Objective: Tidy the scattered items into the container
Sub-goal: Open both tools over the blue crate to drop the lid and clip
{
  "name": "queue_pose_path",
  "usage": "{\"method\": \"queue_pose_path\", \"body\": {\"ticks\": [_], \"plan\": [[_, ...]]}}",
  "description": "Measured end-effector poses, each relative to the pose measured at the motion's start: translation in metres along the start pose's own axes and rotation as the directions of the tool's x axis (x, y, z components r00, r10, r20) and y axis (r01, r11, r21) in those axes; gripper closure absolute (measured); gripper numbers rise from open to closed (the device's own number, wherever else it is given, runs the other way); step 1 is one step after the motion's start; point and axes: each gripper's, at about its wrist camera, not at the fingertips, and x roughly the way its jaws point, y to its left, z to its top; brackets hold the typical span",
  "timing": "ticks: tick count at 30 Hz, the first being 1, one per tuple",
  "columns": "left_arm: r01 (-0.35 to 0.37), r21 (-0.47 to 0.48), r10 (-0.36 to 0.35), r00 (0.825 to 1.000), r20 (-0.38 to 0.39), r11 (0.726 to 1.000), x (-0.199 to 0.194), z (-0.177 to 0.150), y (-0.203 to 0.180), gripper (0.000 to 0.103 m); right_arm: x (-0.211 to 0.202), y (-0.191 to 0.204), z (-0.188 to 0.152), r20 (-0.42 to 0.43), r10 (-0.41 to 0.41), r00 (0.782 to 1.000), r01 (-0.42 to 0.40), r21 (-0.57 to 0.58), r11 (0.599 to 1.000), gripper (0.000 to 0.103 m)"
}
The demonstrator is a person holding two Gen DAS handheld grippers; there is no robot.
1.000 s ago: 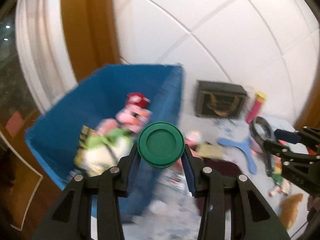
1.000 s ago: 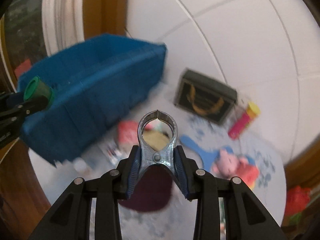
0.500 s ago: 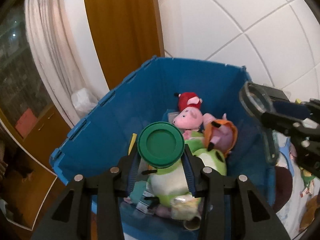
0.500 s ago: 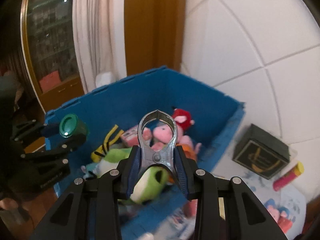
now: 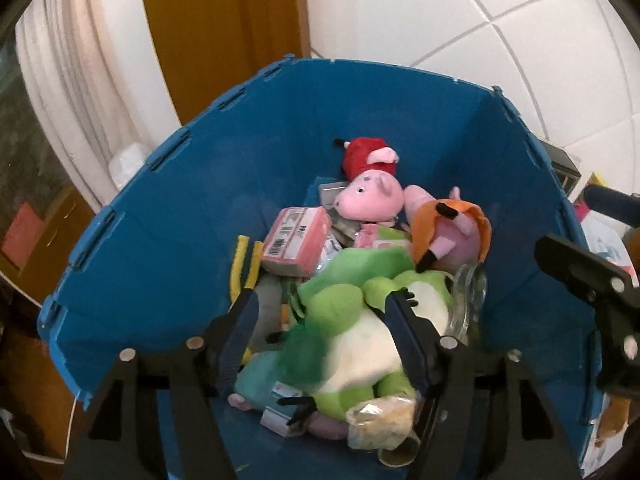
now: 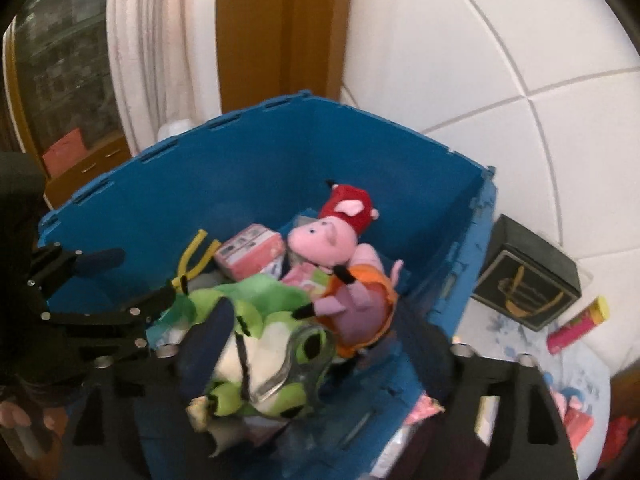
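Both grippers hang over the blue bin [image 5: 168,216], which also shows in the right wrist view [image 6: 248,152]. My left gripper [image 5: 320,332] is open and a blurred green lid [image 5: 308,354] is falling below it onto the green plush [image 5: 360,320]. My right gripper [image 6: 320,340] is open and the blurred metal tongs [image 6: 296,364] are dropping onto the green plush [image 6: 260,320]. Pink pig plushes [image 5: 368,196] and a pink box [image 5: 296,240] lie in the bin.
A black box [image 6: 528,276] and a pink and yellow tube [image 6: 576,324] lie on the white surface right of the bin. More small toys [image 6: 576,416] lie at the right edge. A curtain [image 5: 92,80] and a wooden post [image 5: 224,32] stand behind the bin.
Both grippers moved over the bin and opened. The green lid left my left gripper and the tongs left my right gripper; both are falling into the bin.
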Motion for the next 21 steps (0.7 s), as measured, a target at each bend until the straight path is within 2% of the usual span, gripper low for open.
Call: {"method": "queue_pose_path", "body": {"ticks": [2,4,10,21], "plan": [[0.01,0.017,-0.01,1.0,0.0,1.0,0.0,0.002,-0.007,0.038,-0.003,-0.004,-0.002,0.0,-0.018,1.0,0.018,0.009,1.0,0.013],[0.021,0.032,-0.021,1.0,-0.001,0.999,0.0,0.004,-0.013,0.038,-0.006,-0.009,-0.005,-0.003,-0.028,1.0,0.028,0.023,0.999,0.006],[0.04,0.06,-0.04,0.999,0.004,0.997,-0.001,0.007,-0.031,0.038,-0.018,-0.022,-0.011,-0.004,-0.071,0.997,0.071,0.047,0.996,0.001],[0.073,0.125,-0.078,0.996,0.033,0.989,-0.021,0.006,-0.077,0.038,-0.034,-0.061,-0.038,-0.026,-0.136,0.99,0.138,0.118,0.983,0.001]]}}
